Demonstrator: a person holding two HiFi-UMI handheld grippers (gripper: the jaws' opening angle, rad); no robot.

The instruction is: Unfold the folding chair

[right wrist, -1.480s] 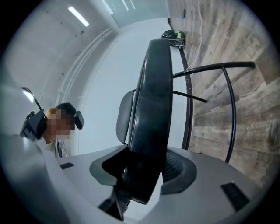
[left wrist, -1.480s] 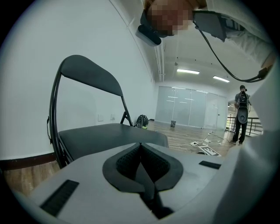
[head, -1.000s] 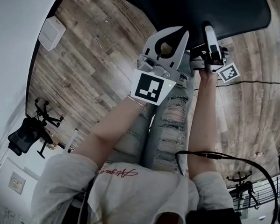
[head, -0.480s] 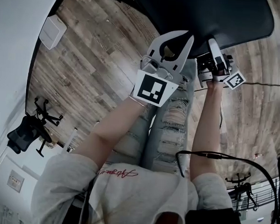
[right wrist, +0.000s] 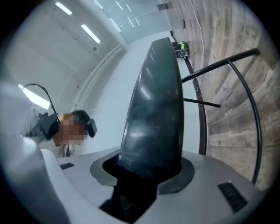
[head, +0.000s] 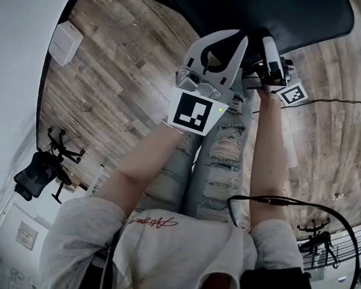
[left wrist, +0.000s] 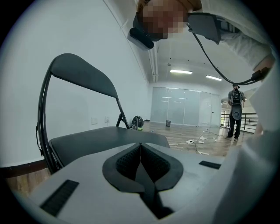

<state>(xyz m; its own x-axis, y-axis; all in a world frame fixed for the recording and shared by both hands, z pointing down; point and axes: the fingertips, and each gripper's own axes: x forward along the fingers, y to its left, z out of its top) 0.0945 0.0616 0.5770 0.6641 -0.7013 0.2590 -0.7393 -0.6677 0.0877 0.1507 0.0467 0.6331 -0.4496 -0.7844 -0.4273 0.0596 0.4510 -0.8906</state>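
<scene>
**Right tongs easing off the seat**

The chair [head: 265,15] stands on the floor [head: 111,77] right in front of me. Its seat [right wrist: 153,118] is level and its backrest [left wrist: 83,76] is up, so I judge it unfolded. My right tongs [right wrist: 148,175] have just been spreading with the seat's edge between them, and the grip looks released. My left tongs [left wrist: 140,146] are clenched on nothing, near the seat. I see no containers.

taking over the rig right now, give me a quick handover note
Left gripper: jaws shut, empty, at the seat's near edge.
Right gripper: jaws have just been opening, with the seat's edge between them.
Folding chair: stands on the wood floor, seat down, backrest up.
Done: the chair looks unfolded.
Left: probably just draw the right gripper off the seat.
</scene>
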